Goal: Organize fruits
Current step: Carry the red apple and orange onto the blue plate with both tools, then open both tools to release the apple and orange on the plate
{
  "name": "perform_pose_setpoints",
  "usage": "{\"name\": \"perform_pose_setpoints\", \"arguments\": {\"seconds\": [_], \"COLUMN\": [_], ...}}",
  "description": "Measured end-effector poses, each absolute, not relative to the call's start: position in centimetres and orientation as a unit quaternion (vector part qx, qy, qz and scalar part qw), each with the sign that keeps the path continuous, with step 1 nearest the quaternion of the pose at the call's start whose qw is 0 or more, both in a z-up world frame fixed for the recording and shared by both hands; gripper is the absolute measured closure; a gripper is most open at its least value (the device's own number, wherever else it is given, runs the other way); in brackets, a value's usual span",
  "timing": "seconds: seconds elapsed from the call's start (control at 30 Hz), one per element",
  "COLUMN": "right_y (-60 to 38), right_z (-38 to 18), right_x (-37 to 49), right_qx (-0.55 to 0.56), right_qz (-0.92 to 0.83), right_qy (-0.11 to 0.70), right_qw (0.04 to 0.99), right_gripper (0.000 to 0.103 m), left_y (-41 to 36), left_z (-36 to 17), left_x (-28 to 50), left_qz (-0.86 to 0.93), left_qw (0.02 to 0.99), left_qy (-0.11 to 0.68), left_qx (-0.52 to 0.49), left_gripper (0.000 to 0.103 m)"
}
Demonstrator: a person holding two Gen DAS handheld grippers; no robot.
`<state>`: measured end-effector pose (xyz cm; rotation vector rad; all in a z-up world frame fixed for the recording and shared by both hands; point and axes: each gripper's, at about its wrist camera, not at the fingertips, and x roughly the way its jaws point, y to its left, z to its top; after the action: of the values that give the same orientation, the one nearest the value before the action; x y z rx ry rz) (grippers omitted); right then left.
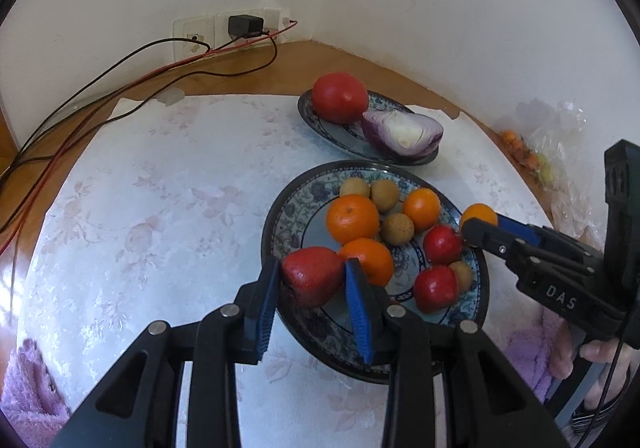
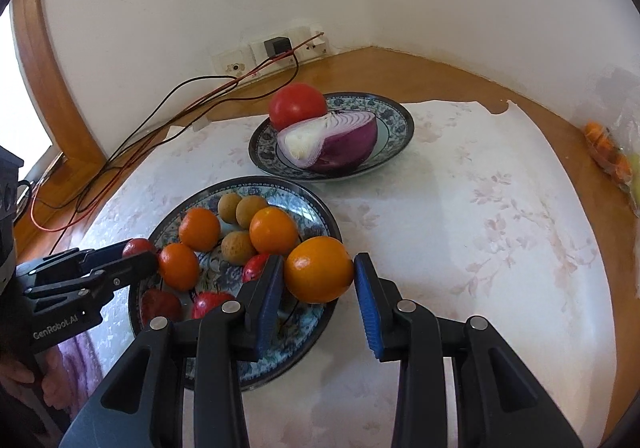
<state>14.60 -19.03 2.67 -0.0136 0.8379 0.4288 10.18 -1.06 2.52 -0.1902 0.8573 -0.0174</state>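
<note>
red pear-shaped fruit [image 1: 310, 277] lying crosswise, left jaws clamped

The left wrist fisheye looks forward and down along its own black fingers with blue pads, from close above the near-left rim of the blue floral-patterned fruit plate [image 1: 280, 220], facing the white wall corner with the socket strip [image 1: 224, 28]. The right wrist fisheye looks the same general way from close above that plate's [image 2: 168, 220] right rim, slightly further right, so the wall sockets [image 2: 276, 48] sit left of centre. Both views share the fruit plate, the second floral plate holding a red tomato and halved purple onion [image 1: 400, 128] [image 2: 332, 144], the pale flowered tablecloth [image 1: 160, 188] [image 2: 480, 208], and each sees the opposite gripper at its edge.
</note>
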Motion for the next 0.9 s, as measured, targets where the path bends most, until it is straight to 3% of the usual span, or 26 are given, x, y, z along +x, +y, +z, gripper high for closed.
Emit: {"name": "perform_pose_setpoints", "arguments": {"seconds": [0.6,0.9], "right_y": [-18.73,-18.75], "right_z": [2.49,2.7], "right_x": [15.19,14.95], "right_qx": [0.003,0.005], "right_qz": [0.216,0.215], "right_qy": [0.399,0.397], "right_qw": [0.891,0.892], "right_gripper": [0.061,0.059], "left_y": [-1.19,-1.49], "left_z": [2.83,3.36], "left_x": [10.02,9.62], "left_qz": [-0.013,-0.016], "left_qw": [0.908,0.91], "left_qy": [0.41,0.406], "left_qx": [-0.085,-0.083], "left_gripper": [0.068,0.06]}}
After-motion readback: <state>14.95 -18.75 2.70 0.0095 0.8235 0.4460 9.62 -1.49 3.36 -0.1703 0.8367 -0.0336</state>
